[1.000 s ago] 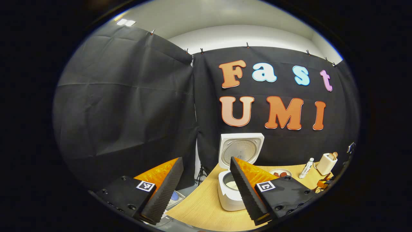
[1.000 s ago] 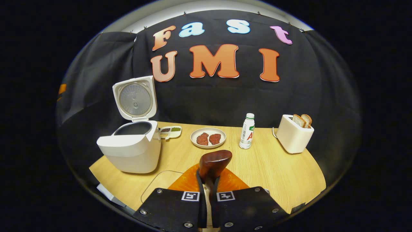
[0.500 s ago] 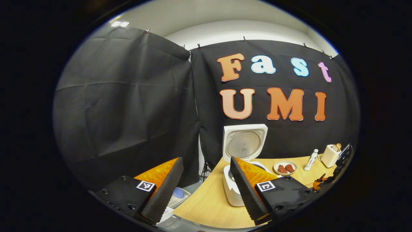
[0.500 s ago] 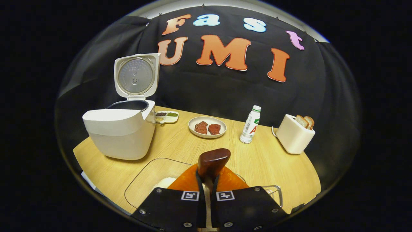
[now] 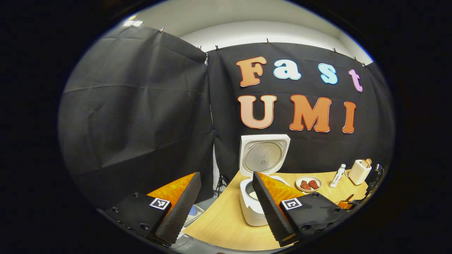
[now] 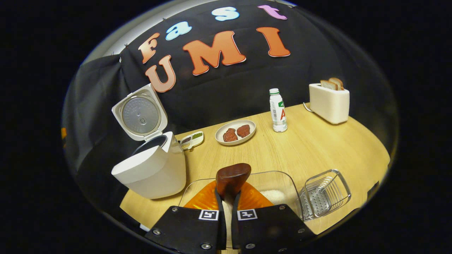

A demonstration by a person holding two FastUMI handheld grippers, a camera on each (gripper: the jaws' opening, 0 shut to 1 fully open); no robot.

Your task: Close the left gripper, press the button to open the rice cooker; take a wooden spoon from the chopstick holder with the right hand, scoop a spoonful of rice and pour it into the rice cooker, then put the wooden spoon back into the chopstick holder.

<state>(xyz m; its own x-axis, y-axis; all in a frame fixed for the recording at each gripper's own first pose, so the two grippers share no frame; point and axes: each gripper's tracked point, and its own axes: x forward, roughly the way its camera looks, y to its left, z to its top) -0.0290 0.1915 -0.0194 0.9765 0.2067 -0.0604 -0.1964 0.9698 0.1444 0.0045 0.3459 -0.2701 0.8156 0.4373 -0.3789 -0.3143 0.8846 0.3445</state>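
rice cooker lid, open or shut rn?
Open. The lid stands tipped back on its hinge above the rice cooker, inner plate facing out; the left gripper view shows something white in the pot.

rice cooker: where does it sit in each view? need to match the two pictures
Left gripper view: rice cooker low centre, lid up, partly behind the left hand-held gripper finger.
Right gripper view: rice cooker lower left, lid up, at the table's left end.
Shared landmark: plate of meat, to the cooker's right in both.
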